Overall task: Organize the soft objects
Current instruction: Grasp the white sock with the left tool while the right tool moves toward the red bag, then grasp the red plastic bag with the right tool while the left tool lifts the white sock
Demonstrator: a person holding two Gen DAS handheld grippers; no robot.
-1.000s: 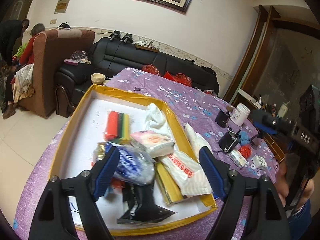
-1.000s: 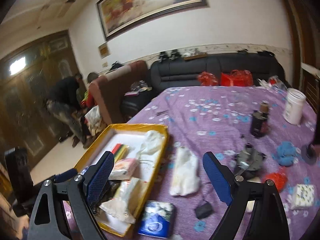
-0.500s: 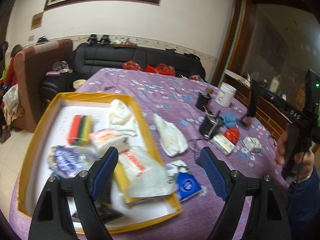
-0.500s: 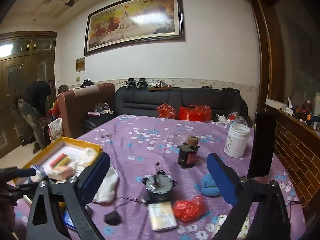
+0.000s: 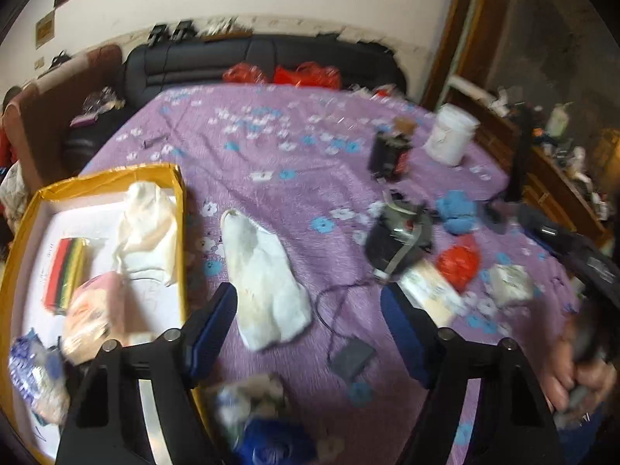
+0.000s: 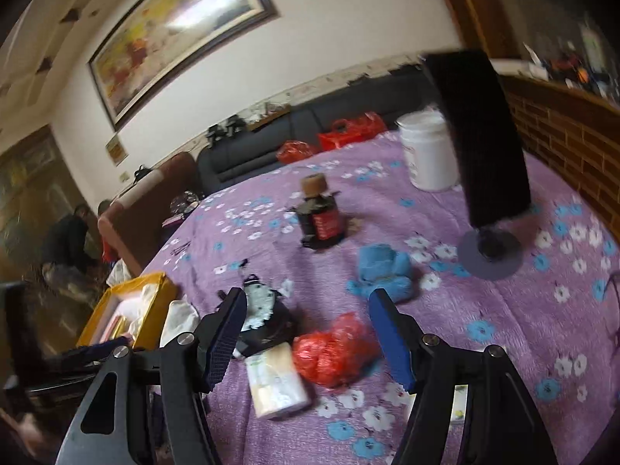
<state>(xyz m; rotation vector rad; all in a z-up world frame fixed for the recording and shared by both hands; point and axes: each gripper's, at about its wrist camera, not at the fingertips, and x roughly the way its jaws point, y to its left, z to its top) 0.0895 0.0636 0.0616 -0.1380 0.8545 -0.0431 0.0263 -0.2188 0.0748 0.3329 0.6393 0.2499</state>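
We hold both claws unclenched and empty, jaws just narrowing. The left claw (image 5: pixel 308 327) hovers above a white cloth (image 5: pixel 265 275) on the purple worktop (image 5: pixel 294 162), right of the yellow tray (image 5: pixel 180 209). The right claw (image 6: pixel 306 333) hovers above a red bag (image 6: pixel 333 348), a black gadget (image 6: pixel 267 317) crowding its left.

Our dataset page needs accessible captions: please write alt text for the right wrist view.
The right gripper hangs open, its jaws just narrowed, over a crumpled red plastic bag on a purple flowered tablecloth. A blue cloth and dark bottle lie beyond.
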